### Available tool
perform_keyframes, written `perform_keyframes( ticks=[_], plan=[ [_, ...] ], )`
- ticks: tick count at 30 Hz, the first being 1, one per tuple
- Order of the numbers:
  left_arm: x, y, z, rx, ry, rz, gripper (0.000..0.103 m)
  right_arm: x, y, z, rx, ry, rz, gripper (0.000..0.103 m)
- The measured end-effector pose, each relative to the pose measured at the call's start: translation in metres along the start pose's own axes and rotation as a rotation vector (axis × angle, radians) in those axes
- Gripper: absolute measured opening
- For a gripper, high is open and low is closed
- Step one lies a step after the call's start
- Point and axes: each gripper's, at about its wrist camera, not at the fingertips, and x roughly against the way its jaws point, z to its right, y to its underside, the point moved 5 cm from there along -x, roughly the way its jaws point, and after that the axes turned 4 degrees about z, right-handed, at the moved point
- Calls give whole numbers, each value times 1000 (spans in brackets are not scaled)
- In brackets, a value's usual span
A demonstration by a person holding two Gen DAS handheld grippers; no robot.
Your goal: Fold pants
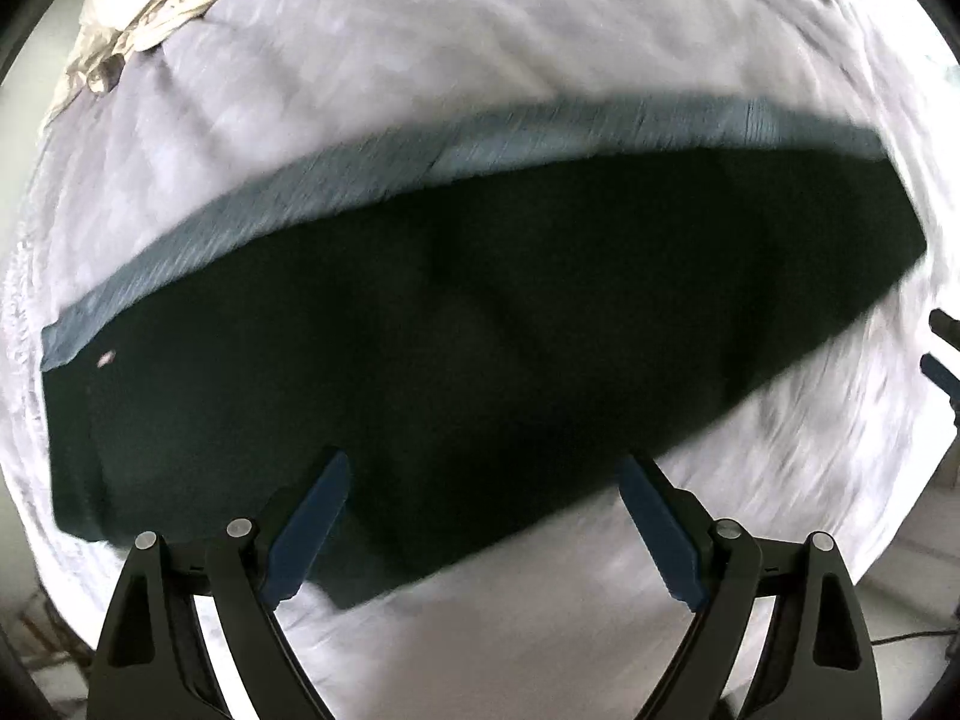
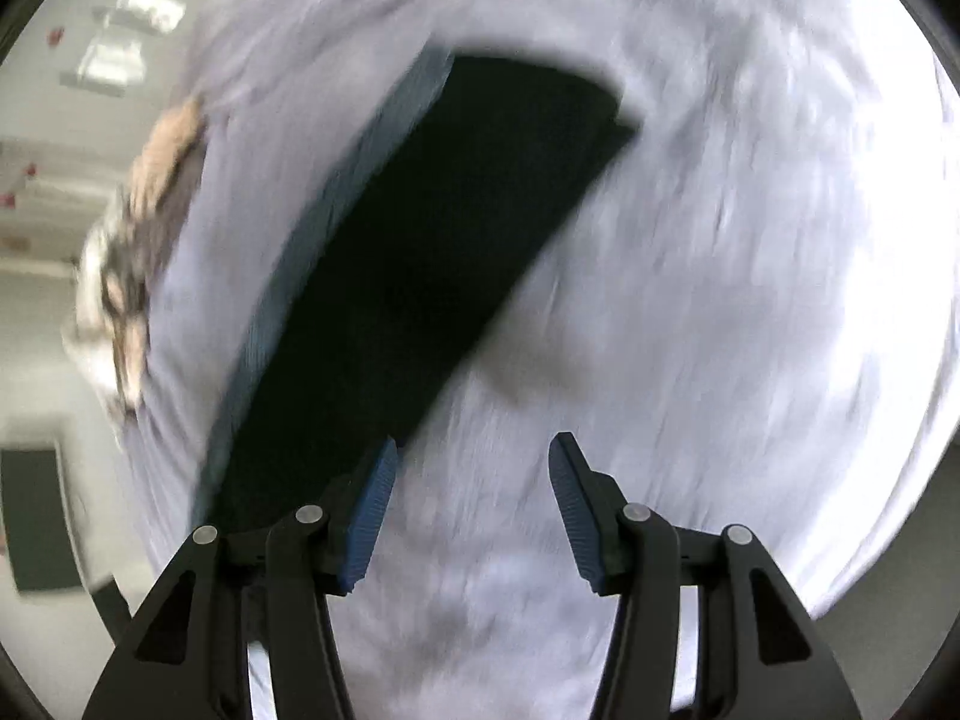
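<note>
dark pants [image 1: 480, 324] flat on bedsheet [image 1: 420, 60], edges unobstructed

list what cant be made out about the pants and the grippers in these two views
- Dark green fabric pants: motion blur in both views hides seams and fold layers.
- Crumpled beige cloth: right wrist view, smeared and unidentifiable.
- Right gripper: left wrist view, cut off by the right edge.
- Both jaws stand open, empty.

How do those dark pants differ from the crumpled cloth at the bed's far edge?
The pants are very dark with a blue band along one edge; the cloth is pale cream with dark patches. The pants lie flat and smooth; the cloth is bunched. The pants look much bigger. Both rest on the white bedding.
</note>
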Motion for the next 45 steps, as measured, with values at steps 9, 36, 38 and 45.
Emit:
perform_keyframes(
  ticks=[9,36,38,45],
  plan=[
    [-18,-70,86,78,-13,48,92,-24,-101,44,-131,-72,46,52],
    [-21,-74,66,108,-84,54,95,-35,-96,52,47,105,-8,34],
    [-19,-79,61,129,-80,53,95,-29,-96,55,-6,110,8,38],
    [-21,-71,52,125,-77,30,95,-20,-72,54,-32,84,-34,49]
  ],
)
